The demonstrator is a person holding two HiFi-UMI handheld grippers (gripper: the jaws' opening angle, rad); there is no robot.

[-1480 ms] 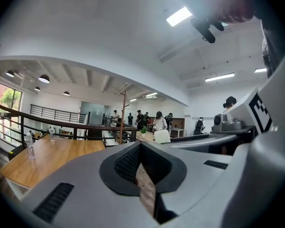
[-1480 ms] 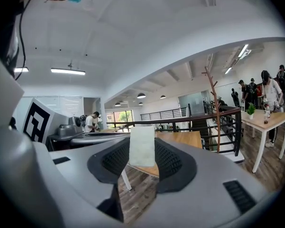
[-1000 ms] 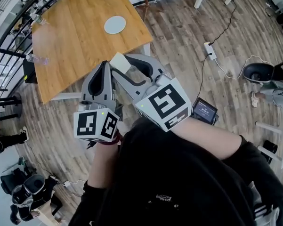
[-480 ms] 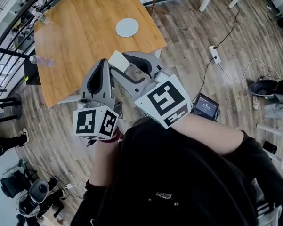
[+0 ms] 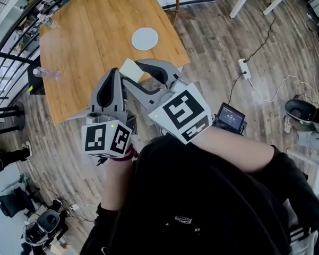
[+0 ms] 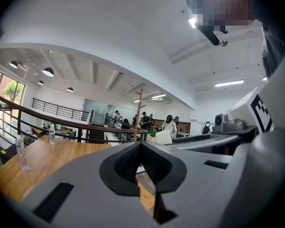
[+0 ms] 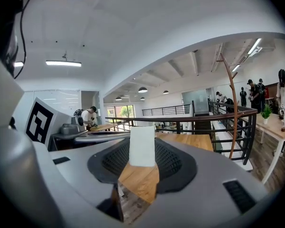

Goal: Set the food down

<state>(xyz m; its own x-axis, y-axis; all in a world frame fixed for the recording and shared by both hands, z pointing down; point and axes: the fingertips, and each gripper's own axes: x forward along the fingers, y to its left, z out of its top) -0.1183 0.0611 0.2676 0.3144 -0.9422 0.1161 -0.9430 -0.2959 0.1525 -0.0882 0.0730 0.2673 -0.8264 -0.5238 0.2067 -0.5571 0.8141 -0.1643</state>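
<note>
Bright, even indoor light from a ceiling strip light (image 7: 63, 63) and windows (image 6: 7, 87). Shadows are faint. Heavy fisheye bending with black vignette on both gripper views, and the close foreground is soft.

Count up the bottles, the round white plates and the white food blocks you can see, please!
clear bottles: 2
round white plate: 1
white food block: 1
total: 4
</note>
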